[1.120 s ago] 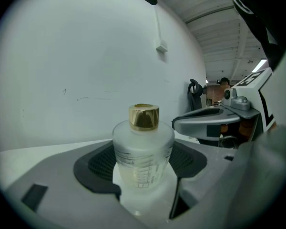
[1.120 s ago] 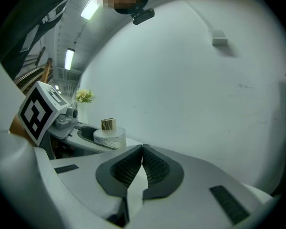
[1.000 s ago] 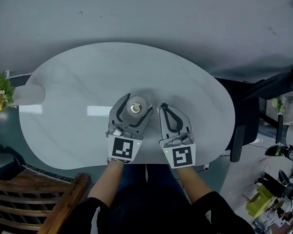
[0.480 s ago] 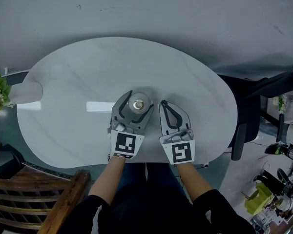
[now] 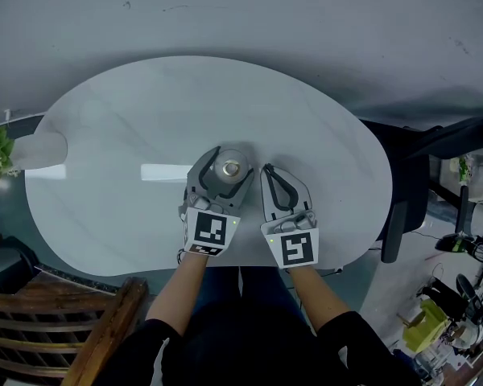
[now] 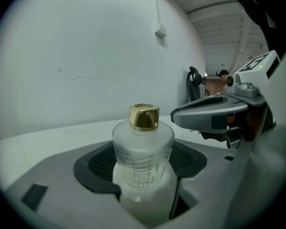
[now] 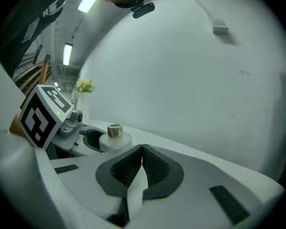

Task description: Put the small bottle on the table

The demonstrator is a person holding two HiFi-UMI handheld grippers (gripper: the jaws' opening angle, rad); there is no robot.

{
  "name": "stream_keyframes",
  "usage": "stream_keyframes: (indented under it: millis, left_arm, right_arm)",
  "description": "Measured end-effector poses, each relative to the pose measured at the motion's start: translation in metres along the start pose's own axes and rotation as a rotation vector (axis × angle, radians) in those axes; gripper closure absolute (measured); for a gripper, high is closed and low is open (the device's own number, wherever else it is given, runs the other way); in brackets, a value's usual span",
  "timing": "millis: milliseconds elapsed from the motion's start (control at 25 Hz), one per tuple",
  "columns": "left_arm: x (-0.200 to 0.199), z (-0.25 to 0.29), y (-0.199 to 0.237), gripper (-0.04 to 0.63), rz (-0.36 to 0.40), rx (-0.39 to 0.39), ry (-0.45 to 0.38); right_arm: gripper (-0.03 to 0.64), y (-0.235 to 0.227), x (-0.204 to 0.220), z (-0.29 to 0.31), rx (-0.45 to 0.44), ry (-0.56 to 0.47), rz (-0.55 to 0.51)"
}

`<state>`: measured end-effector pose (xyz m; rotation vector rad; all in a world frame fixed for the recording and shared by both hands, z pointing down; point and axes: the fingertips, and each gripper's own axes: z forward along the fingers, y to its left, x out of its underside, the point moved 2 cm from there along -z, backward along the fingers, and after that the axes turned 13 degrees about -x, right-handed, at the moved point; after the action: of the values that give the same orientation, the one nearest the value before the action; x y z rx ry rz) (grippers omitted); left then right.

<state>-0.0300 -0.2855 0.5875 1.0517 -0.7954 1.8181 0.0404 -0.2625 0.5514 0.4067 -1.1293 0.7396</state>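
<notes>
frosted small bottle (image 6: 143, 149) – base hidden – clamped by left gripper (image 5: 229, 166).

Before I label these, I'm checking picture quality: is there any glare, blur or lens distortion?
Head view: sharp, with a bright glare strip on the table. Left gripper view: fisheye bending and dark corners, but the small bottle is crisp. Right gripper view: the same fisheye bending, and a ceiling lamp is blown out.
</notes>
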Motion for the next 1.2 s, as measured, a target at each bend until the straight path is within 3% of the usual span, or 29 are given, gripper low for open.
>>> stream_keyframes:
  millis: [600,1200]
  left_arm:
    - [0.011,0.010,-0.008,0.263,0.024,0.009,0.067]
    - [0.008,0.010,-0.014,0.250,0.056,0.037,0.079]
  right_arm:
    - [0.594,-0.001,0.004,-0.005,0.000,0.004,0.008]
    - [0.594,0.004,-0.001,-0.008,-0.009,-0.013,0.003]
